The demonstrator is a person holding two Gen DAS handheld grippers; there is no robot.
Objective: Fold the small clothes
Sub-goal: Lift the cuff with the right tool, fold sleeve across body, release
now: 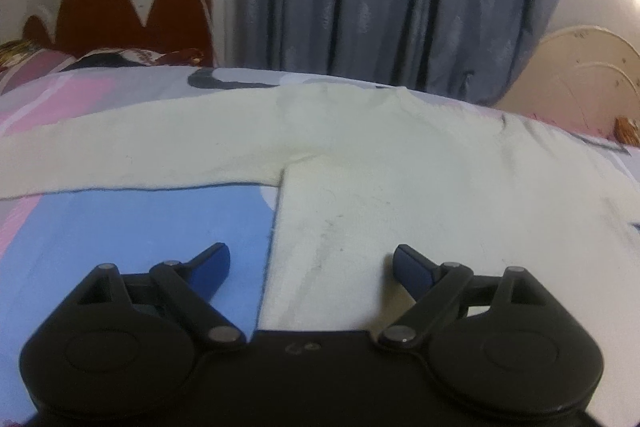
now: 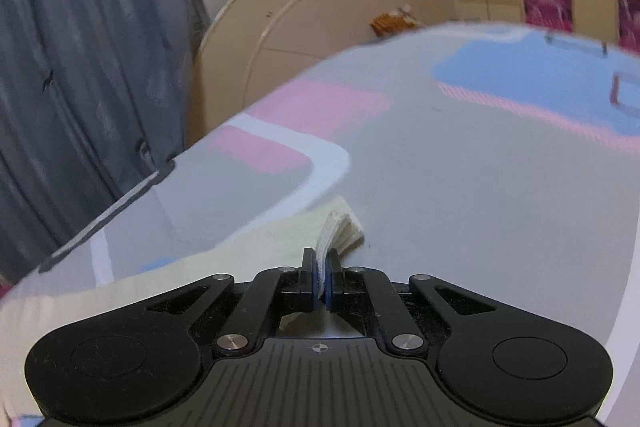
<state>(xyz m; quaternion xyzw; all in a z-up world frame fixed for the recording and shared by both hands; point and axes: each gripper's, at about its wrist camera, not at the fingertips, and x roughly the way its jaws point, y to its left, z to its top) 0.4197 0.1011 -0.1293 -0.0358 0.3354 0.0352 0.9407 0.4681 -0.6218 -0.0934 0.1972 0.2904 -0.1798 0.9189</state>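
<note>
Shirt (image 1: 380,155) runs past frame edges; left hand-held gripper (image 1: 311,265) gapes, right hand-held gripper (image 2: 322,267) pinches its cuff (image 2: 340,227).

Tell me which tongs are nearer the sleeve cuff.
Right. The right tongs are shut on the sleeve cuff; the left tongs hang open over the cream top's body side edge.

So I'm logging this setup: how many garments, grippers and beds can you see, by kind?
Cream long-sleeved top: 1
Grippers: 2, the left gripper open over the top's hem, the right gripper shut on a sleeve cuff
Bed with pink, blue and grey sheet: 1
Total: 4
</note>
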